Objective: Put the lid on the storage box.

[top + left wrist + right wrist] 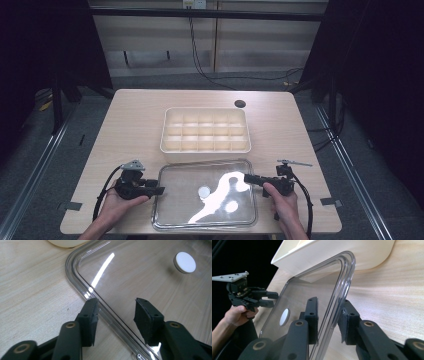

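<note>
A clear lid (205,192) lies flat on the worktop (130,120) close to its near edge, about midway between the near corners, with small white round pads (204,191) on it. Just behind it, toward the middle of the worktop, stands a cream tray (205,130) divided into rows of small compartments; the lid's far edge sits just beside the tray's near wall. The left hand-held gripper (159,190) is at the lid's left edge, nearer the worktop's near left corner; in the left gripper view its jaws stand apart, one on each side of the lid's raised rim (82,282), and neither pad presses on it. The right hand-held gripper (248,178) reaches in from the near right corner side to the lid's right edge; in the right gripper view its jaws are clamped on the lid's rim, one pad inside the edge and one outside. A dark round hole (240,104) shows in the worktop near the far right corner, well apart from the lid.
</note>
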### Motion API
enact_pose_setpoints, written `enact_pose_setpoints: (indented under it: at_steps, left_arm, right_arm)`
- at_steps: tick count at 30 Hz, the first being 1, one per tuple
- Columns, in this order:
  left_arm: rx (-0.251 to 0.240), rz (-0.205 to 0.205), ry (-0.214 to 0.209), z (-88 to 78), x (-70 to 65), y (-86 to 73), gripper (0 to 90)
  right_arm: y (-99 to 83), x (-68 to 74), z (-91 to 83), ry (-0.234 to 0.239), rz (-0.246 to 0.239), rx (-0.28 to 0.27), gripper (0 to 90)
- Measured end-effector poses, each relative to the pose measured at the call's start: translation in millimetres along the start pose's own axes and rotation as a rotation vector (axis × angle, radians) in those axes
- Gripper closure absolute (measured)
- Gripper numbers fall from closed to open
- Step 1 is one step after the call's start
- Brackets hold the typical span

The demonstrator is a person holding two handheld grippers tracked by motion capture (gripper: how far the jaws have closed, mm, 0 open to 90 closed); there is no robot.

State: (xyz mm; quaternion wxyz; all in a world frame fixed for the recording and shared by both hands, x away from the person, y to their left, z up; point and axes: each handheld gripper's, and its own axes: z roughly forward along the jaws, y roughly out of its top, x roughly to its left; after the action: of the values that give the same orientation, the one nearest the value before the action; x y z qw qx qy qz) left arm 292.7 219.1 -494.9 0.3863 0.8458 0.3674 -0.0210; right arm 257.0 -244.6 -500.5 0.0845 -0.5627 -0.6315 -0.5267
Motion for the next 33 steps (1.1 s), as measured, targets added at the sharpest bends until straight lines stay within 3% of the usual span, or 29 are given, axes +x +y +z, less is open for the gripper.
enact_pose_setpoints:
  at_steps: [10, 13, 27, 33]
  left_arm:
    - [-0.017, -0.015, -0.003, -0.9, 3.6, -0.5, 39.1]
    - [-0.030, -0.045, -0.023, 0.1, 4.9, -0.4, 36.3]
    - [-0.026, -0.046, -0.076, 5.1, 0.4, 1.1, 34.8]
    - [-0.050, -0.072, -0.093, 0.9, 2.1, 1.0, 40.4]
  right_arm:
    - [1.2, 2.6, -4.3, 0.019, -0.027, -0.027, 74.5]
    - [1.8, 4.5, -6.0, 0.029, -0.035, -0.034, 75.0]
    - [1.6, 8.2, -8.0, 0.043, -0.052, -0.044, 75.5]
    - [1.5, 9.7, -7.8, 0.035, -0.055, -0.043, 75.4]
